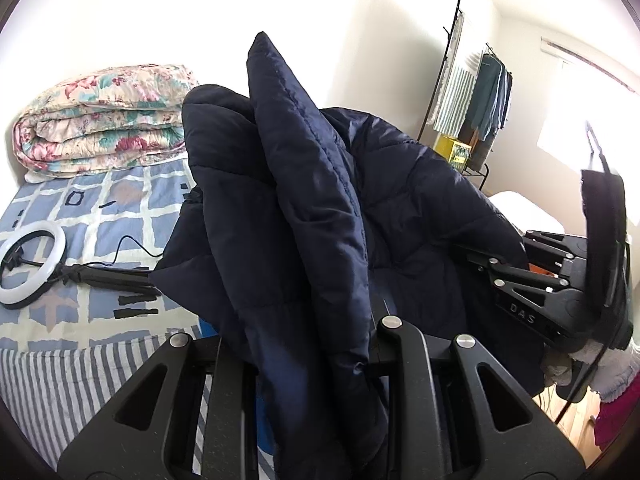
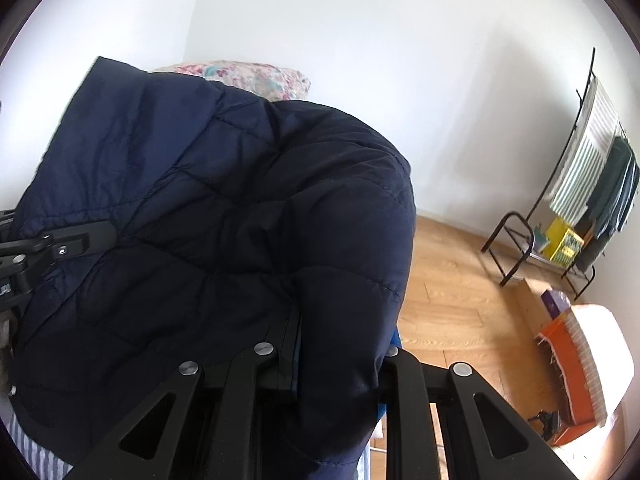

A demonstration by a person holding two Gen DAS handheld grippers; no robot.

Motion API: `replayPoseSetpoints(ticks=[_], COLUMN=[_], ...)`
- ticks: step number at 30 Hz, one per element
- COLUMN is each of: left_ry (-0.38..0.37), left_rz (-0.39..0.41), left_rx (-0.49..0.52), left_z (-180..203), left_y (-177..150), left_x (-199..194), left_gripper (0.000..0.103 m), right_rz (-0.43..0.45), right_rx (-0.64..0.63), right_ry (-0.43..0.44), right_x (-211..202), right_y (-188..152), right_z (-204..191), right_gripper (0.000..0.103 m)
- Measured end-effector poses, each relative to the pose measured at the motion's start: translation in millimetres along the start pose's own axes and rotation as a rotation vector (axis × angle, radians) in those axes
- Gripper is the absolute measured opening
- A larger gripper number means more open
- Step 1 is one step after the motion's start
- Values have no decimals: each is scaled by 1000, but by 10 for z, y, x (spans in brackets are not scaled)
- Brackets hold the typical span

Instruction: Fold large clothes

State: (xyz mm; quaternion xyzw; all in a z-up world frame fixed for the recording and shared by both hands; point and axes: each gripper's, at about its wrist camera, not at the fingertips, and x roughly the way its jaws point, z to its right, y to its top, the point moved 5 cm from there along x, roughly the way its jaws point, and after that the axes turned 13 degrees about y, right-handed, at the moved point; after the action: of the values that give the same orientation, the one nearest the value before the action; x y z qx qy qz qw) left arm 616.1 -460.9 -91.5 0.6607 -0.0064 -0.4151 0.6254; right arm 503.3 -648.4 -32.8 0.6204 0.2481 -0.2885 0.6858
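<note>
A dark navy quilted puffer jacket (image 1: 288, 200) is held up in the air between both grippers, above a bed. My left gripper (image 1: 316, 344) is shut on a thick bunch of the jacket, which stands up between its fingers. My right gripper (image 2: 336, 364) is shut on another part of the jacket (image 2: 224, 220), which bulges over its fingers and hides their tips. The right gripper also shows in the left wrist view (image 1: 516, 268), clamped on the jacket's right edge. The left gripper shows at the left edge of the right wrist view (image 2: 80, 236), gripping the jacket's hem.
The bed has a blue checked cover (image 1: 100, 216) and striped sheet (image 1: 48, 384). A folded floral quilt (image 1: 100, 120) lies at its far end. A ring light on a tripod (image 1: 32, 264) lies on the bed. A clothes rack (image 2: 588, 184) stands by the wall on a wooden floor (image 2: 456, 300).
</note>
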Motion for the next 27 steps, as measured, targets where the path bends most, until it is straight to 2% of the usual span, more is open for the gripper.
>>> replayPoseSetpoints(ticks=[4, 7, 11, 13, 15, 17, 20, 23, 27], left_ry=[5, 32, 127, 176, 221, 243, 236, 248, 274], left_rz=[-7, -50, -144, -176, -174, -176, -188, -182, -162], left_rx=[-7, -15, -27, -38, -31, -11, -30, -46, -39], left_z=[31, -4, -138, -207, -255, -297, -393, -485, -604], left_y=[-41, -85, -238, -350, -405, -445, -499, -495, -473], left_x=[87, 245, 516, 594, 608, 612, 580, 531, 348], left_gripper=[22, 23, 39, 47, 64, 72, 77, 77, 77], right_rz=[-3, -21, -82, -140, -182, -167, -164, -147, -135], right_rx=[38, 33, 56, 64, 83, 117, 213, 221, 224], right_ry=[0, -17, -1, -32, -110, -165, -134, -161, -157], right_x=[98, 200, 359, 515, 597, 560, 492, 371, 306], right_y=[-21, -13, -95, -175, -246, -290, -375, -382, -414], right_z=[130, 134, -10, 3, 79, 192, 363, 407, 459], right_gripper=[16, 16, 19, 31, 67, 76, 76, 76, 76])
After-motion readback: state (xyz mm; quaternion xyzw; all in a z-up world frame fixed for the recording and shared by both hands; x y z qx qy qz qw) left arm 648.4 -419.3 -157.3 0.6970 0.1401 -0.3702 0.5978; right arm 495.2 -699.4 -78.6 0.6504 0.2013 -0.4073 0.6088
